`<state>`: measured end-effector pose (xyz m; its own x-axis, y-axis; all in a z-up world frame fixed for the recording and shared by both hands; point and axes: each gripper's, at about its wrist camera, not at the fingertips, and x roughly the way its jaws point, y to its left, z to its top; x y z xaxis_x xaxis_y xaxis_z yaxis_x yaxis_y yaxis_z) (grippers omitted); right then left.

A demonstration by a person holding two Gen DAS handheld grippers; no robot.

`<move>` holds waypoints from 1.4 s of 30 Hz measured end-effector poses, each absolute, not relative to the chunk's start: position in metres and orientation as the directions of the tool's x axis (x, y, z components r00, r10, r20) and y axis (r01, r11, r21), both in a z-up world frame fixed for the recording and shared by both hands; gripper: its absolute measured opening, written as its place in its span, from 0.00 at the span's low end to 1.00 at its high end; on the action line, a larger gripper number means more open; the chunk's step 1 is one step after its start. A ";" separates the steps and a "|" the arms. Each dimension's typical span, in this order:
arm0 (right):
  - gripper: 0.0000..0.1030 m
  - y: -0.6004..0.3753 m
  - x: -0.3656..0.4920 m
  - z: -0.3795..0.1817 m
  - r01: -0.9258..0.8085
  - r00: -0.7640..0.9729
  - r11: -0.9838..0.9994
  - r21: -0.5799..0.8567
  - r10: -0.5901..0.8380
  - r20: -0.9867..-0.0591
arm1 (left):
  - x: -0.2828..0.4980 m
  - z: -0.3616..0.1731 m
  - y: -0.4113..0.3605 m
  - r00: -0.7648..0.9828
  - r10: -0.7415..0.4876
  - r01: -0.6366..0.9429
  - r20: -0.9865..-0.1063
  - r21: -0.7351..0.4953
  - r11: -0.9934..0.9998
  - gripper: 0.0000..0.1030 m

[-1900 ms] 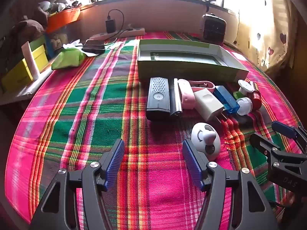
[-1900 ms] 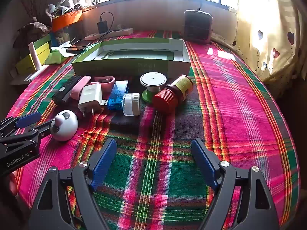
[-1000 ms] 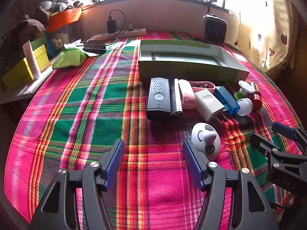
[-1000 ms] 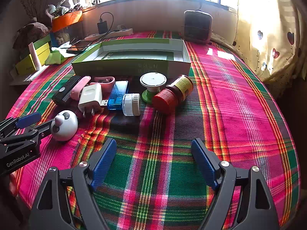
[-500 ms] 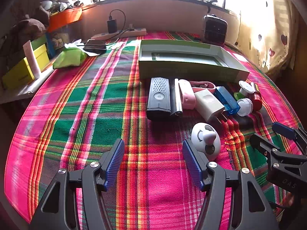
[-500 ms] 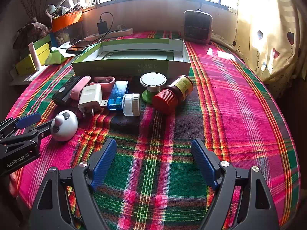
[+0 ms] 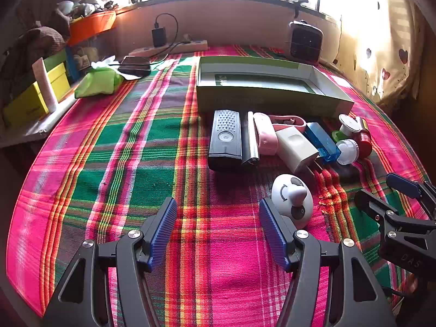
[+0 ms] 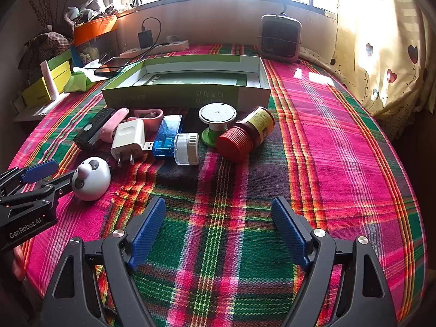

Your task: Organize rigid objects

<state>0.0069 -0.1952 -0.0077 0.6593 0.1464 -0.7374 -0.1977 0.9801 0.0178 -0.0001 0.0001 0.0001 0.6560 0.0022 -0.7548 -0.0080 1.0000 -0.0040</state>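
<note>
Nothing has moved: both grippers' fingers stay wide apart, empty.

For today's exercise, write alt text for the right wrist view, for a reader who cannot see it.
The right gripper hangs open and empty over a plaid cloth. Ahead, a row of small items, among them a white charger, a blue USB stick and a red-capped jar, lies before an empty green box. The left gripper, open, sits beside a panda toy.

Woven plaid cloth, glossy panda
</note>
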 end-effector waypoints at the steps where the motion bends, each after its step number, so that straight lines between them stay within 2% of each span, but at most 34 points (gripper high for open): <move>1: 0.78 -0.195 0.007 -0.008 -0.198 0.659 0.980 0.018 0.146 -0.737 | 0.000 0.000 0.000 0.656 0.002 -0.008 -0.755 -0.004 1.000 0.60; 36: 0.78 -0.197 0.008 -0.007 -0.207 0.652 0.978 0.025 0.157 -0.742 | 0.000 -0.001 0.001 0.646 -0.016 0.018 -0.763 -0.006 1.000 0.60; 39: 0.78 -0.205 0.014 -0.006 -0.206 0.642 0.977 0.058 0.180 -0.745 | 0.003 0.001 0.008 0.636 -0.053 0.042 -0.770 -0.034 0.999 0.60; 42: 0.78 -0.213 0.020 -0.001 -0.174 0.645 0.982 0.072 0.169 -0.746 | 0.005 0.003 0.018 0.638 -0.115 0.046 -0.762 -0.112 0.993 0.60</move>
<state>0.0200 -0.2128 -0.0011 0.6446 0.1687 -0.7457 -0.1741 0.9821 0.0717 0.0046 0.0180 0.0028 0.6376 -0.1152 -0.7617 0.0462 0.9927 -0.1115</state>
